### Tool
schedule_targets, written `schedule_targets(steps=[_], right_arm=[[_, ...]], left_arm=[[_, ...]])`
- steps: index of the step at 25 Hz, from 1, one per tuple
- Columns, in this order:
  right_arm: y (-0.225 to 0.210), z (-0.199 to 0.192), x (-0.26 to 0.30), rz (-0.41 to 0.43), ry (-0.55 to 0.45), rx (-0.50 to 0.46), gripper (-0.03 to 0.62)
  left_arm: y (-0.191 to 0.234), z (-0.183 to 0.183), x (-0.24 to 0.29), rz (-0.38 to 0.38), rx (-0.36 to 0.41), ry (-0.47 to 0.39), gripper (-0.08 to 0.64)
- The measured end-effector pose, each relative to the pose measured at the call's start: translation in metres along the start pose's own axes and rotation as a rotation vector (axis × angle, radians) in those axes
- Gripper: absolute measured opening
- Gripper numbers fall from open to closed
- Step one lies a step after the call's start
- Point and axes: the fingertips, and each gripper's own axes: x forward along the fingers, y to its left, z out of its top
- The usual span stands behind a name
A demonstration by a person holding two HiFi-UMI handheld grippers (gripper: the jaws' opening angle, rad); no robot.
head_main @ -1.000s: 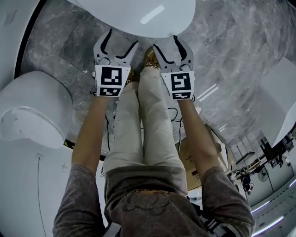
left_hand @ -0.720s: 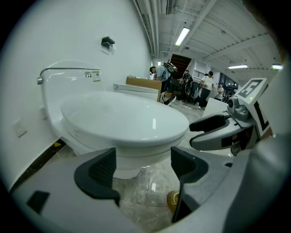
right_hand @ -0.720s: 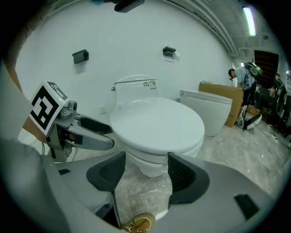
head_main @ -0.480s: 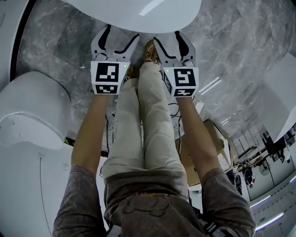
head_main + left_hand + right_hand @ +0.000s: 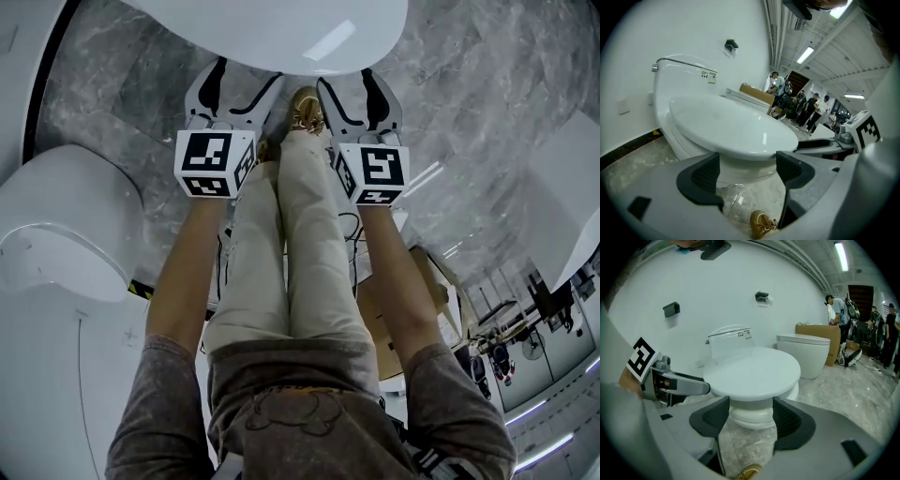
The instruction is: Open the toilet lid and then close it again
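While the toilet lid [image 5: 731, 126] sits shut just ahead, your left claw [image 5: 747, 176] and right claw [image 5: 750, 416] gape wide, empty; hook a jaw under its front edge, lift slowly and evenly.

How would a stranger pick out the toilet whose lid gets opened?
Along the white wall stand two toilets. Take the nearer toilet, lid shut. Only it has a tank behind; its neighbour by the cardboard box shows none.
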Motion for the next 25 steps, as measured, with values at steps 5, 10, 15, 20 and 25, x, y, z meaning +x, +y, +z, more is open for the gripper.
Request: schedule_targets(steps=[5, 10, 15, 20, 25], right_arm=[[0.007, 0.044, -0.022, 0.034, -0.054, -0.044, 0.284], [0.022, 0.095, -0.037, 0.098, -0.073, -0.098, 0.284], [0.041, 0.154, -0.054, 0.165, -0.096, -0.195, 0.282], [0.064, 0.219, -0.067, 0.270, -0.124, -0.290, 0.282], [0.085, 0.291, -0.060, 0.392, -0.136, -0.308, 0.282]], left_arm=[[-0.008, 0.033, -0.021, -0.029, -0.078, -0.042, 0.371], [-0.007, 0.068, -0.043, -0.098, -0.178, -0.083, 0.370], [-0.005, 0.104, -0.066, -0.101, -0.124, -0.090, 0.370], [0.000, 0.148, -0.085, -0.024, -0.192, -0.091, 0.370], [0.018, 0.213, -0.107, 0.091, -0.246, -0.159, 0.370]])
